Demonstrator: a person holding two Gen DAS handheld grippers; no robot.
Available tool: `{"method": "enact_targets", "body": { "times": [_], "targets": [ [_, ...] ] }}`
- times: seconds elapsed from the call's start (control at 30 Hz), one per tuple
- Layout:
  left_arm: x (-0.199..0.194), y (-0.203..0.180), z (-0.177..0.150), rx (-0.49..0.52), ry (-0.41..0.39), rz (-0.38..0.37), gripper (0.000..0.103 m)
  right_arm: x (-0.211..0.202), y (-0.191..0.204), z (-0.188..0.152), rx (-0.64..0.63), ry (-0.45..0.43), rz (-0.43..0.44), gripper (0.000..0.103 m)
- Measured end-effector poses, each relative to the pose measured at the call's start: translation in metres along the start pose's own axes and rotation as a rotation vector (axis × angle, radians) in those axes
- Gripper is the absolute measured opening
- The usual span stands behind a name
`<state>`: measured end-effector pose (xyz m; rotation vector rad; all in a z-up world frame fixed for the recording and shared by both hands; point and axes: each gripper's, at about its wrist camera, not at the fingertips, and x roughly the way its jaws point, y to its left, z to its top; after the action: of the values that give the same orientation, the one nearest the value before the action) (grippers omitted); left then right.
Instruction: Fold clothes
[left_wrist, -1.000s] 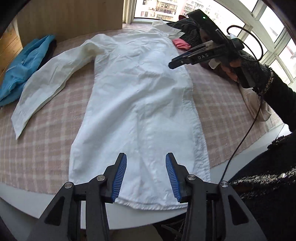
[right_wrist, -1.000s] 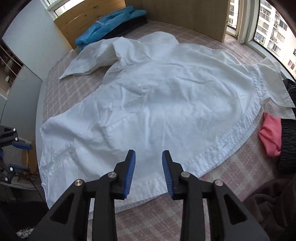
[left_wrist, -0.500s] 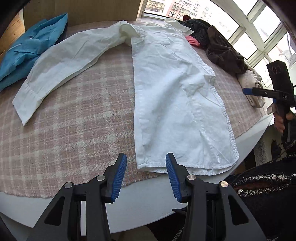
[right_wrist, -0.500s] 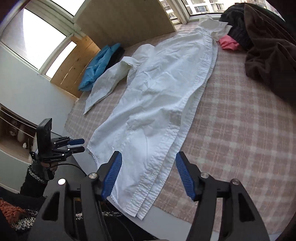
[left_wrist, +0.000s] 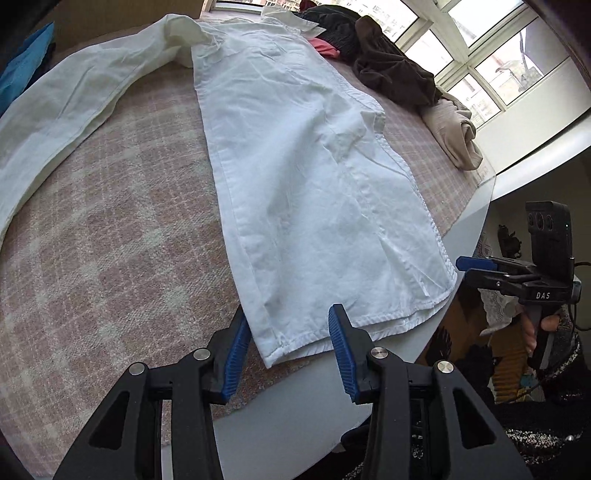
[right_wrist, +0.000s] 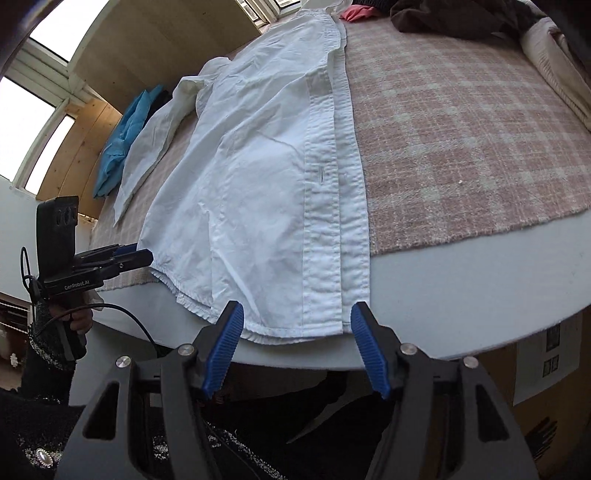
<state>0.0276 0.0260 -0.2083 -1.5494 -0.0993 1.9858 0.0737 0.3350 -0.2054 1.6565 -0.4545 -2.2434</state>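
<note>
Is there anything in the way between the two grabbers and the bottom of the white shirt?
Nothing visible. The left gripper and right gripper are both open, right at the hem of the white shirt, with only bare table edge beside it.

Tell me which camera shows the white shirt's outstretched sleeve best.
The left wrist view. There the outstretched sleeve of the white shirt runs long and unobstructed across the pink plaid cloth. The right wrist view shows the sleeve only small and foreshortened, beyond the shirt body, beside the blue garment.

The right tongs bore "DAS" on their body; the left tongs read "GenRobot.AI".
</note>
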Motion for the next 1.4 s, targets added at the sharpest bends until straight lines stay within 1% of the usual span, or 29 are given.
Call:
{"method": "enact_targets", "body": {
  "times": [0.07,0.13,0.17,0.2,0.33,0.4,0.47,0.57,0.63,0.67,0.73,0.87,0.97,1.13,1.27,1.4],
  "targets": [
    [0.002,-0.004,0.001,0.031,0.002,0.003,0.036,0.004,0.001,-0.002,0.009,-0.006,-0.003,0.058],
    [0.003,-0.007,-0.001,0.059,0.009,0.015,0.030,0.006,0.002,-0.004,0.007,-0.007,-0.005,0.047],
    [0.002,-0.006,-0.001,0.066,0.010,0.017,0.029,0.006,0.002,-0.005,0.001,-0.008,-0.014,0.044],
    [0.001,-0.006,-0.002,0.065,0.010,0.013,0.029,0.006,0.002,-0.006,0.003,-0.009,-0.020,0.037],
    [-0.002,-0.003,-0.006,0.059,0.012,0.001,0.029,0.002,0.000,-0.008,0.028,-0.016,-0.040,0.036],
    [-0.002,-0.004,-0.008,0.070,0.015,0.001,0.029,0.002,-0.005,-0.006,0.062,-0.002,-0.026,0.036],
    [-0.001,-0.004,-0.009,0.075,0.018,0.000,0.029,0.005,-0.011,-0.004,0.105,0.014,0.012,0.037],
    [-0.001,-0.004,-0.009,0.078,0.014,-0.006,0.029,0.005,-0.028,-0.005,0.251,0.037,0.145,0.037],
    [-0.002,-0.003,-0.008,0.074,0.010,-0.021,0.029,0.007,-0.045,-0.008,0.376,0.051,0.261,0.037],
    [-0.003,-0.003,-0.007,0.070,0.006,-0.031,0.029,0.005,-0.049,-0.009,0.401,0.049,0.268,0.037],
    [-0.004,-0.003,-0.006,0.067,0.001,-0.041,0.029,0.002,-0.050,-0.010,0.396,0.050,0.232,0.037],
    [-0.004,-0.004,-0.007,0.085,0.006,-0.039,0.029,0.000,-0.042,-0.008,0.380,0.061,0.216,0.038],
    [-0.002,-0.004,-0.007,0.095,0.012,-0.033,0.029,0.005,-0.036,-0.005,0.364,0.064,0.188,0.038],
    [-0.003,-0.005,-0.005,0.108,0.017,-0.039,0.029,0.003,-0.042,-0.010,0.427,0.042,0.244,0.038],
    [-0.003,-0.006,-0.006,0.124,0.023,-0.024,0.029,-0.007,-0.039,-0.011,0.351,0.009,0.089,0.038],
    [0.000,-0.011,-0.006,0.161,0.036,-0.005,0.029,0.000,-0.021,-0.006,0.239,0.028,0.011,0.038]
  ]
}}
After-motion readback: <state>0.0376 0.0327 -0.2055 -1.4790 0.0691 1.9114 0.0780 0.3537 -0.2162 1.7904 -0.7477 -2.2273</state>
